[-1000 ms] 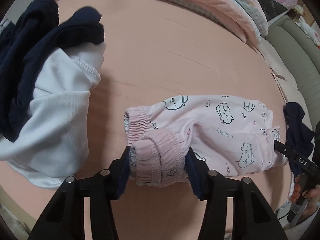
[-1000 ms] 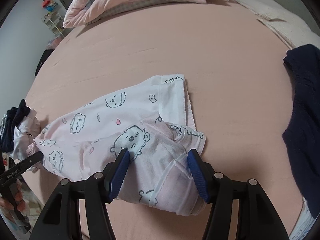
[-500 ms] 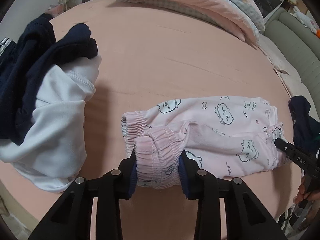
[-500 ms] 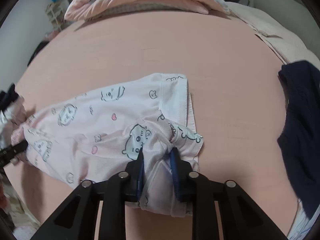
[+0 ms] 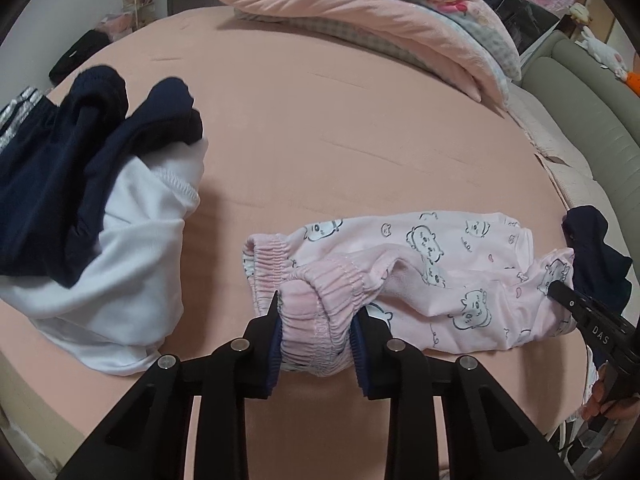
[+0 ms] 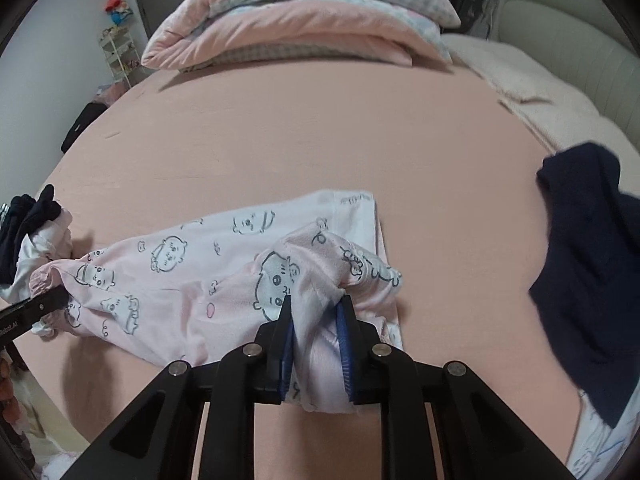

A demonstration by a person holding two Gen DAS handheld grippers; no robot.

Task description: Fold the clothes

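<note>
Garment: we see 1 pair of pink printed trousers lying lengthwise across the lower middle of the left wrist view, on the pink bed.
Left hand-held gripper: its jaws are closing, and the gathered elastic waistband is pinched between the 2 blue pads, at the lower centre of the frame.
Right hand-held gripper: clamped on a bunched hem end of the same trousers, at the lower centre of the right wrist view.
Why held so: we judge that taking the 2 opposite ends lets the cloth be drawn taut and laid flat before a fold.
Cloth state: the upper leg layer is rumpled and partly turned over, so we judge the fold not yet made.
Unfolded pile: a white garment under navy clothes sits at the left of the left wrist view, apart from the trousers.
Other navy garment: at the right edge of the right wrist view, near the trousers but not touching them.
Bedding: a folded quilt rests at the top of both views, well apart.
Risk: we expect the thick waistband may slip from the pads if pulled unevenly.
</note>
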